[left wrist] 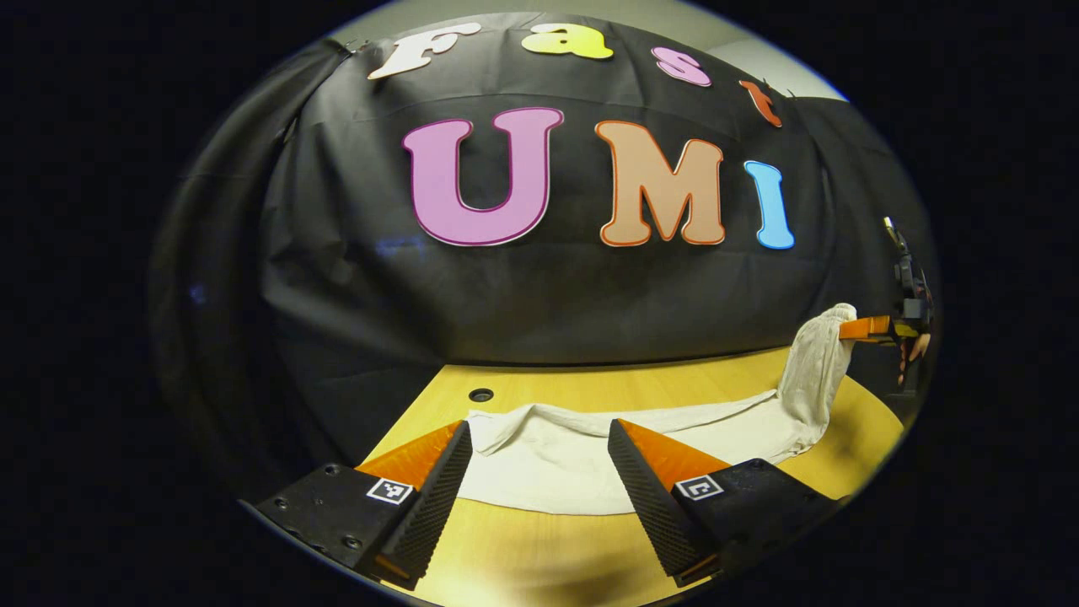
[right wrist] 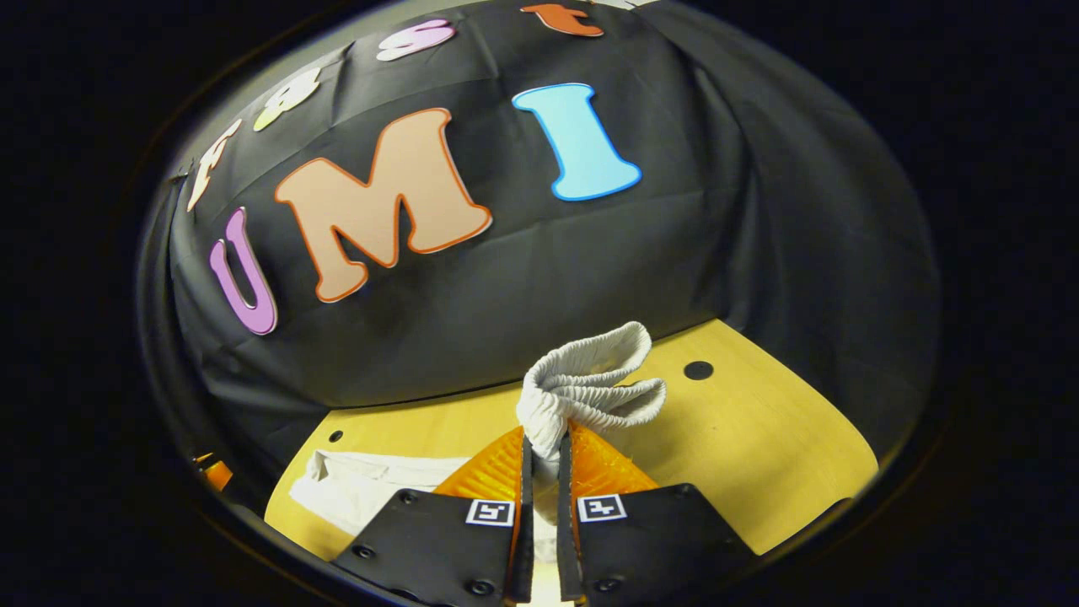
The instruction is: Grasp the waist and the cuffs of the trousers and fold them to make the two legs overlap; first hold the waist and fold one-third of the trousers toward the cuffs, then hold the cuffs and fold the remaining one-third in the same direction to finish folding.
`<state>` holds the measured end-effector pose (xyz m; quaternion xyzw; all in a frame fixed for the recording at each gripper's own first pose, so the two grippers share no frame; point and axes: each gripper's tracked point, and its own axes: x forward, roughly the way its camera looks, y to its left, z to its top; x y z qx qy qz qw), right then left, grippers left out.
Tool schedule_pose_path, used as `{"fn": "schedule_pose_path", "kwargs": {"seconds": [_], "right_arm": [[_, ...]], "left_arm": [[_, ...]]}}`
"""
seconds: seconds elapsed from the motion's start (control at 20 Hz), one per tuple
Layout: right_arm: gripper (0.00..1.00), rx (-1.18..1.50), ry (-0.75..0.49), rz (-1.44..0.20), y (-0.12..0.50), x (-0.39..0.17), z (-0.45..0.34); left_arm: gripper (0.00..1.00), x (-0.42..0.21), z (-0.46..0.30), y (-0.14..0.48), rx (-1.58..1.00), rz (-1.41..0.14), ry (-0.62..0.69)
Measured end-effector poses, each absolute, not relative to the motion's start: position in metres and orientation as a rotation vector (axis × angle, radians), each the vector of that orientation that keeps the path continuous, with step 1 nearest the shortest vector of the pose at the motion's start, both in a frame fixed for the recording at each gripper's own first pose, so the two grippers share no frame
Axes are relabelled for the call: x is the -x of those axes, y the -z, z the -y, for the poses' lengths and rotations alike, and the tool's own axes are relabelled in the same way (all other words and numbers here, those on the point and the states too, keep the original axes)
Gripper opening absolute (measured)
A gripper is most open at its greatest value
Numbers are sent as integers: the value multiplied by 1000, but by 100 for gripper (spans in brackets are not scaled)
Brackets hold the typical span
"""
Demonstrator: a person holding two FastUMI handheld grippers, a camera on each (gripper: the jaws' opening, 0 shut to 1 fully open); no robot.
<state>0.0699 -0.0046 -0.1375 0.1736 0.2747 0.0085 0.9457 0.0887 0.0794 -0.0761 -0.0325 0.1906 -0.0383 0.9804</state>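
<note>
White trousers (left wrist: 582,451) lie stretched across the wooden table (left wrist: 539,552). My left gripper (left wrist: 539,434) is open just above the table, its fingers on either side of the near cloth end without touching it. At the far right the other gripper (left wrist: 868,329) holds the elastic waist lifted off the table. In the right gripper view, my right gripper (right wrist: 544,451) is shut on the ribbed waistband (right wrist: 590,379), which bunches up above the fingertips. The rest of the trousers (right wrist: 362,489) trails down to the left on the table (right wrist: 759,455).
The black booth cloth (left wrist: 539,295) hangs close behind the table's far edge. A small round hole (left wrist: 480,394) sits in the tabletop near the back left, and another hole (right wrist: 698,369) lies beyond the waistband. Bare wood lies in front of the left gripper.
</note>
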Motion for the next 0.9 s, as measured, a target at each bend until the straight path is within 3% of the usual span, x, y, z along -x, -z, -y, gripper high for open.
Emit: {"fn": "schedule_pose_path", "kwargs": {"seconds": [0.55,0.65,0.7,0.75,0.9], "right_arm": [[13,-277,-153,-595,144,-73,-138],[13,-266,-177,-621,159,-67,-160],[8,-260,-188,-636,168,-63,-170],[13,-248,-199,-651,180,-61,-180],[13,-202,-234,-719,216,-51,-208]], "left_arm": [[97,-79,-158,104,87,-415,59],[96,-76,-170,108,83,-422,53],[96,-75,-175,110,78,-427,50],[96,-72,-179,112,74,-432,49],[96,-67,-189,119,58,-446,48]]}}
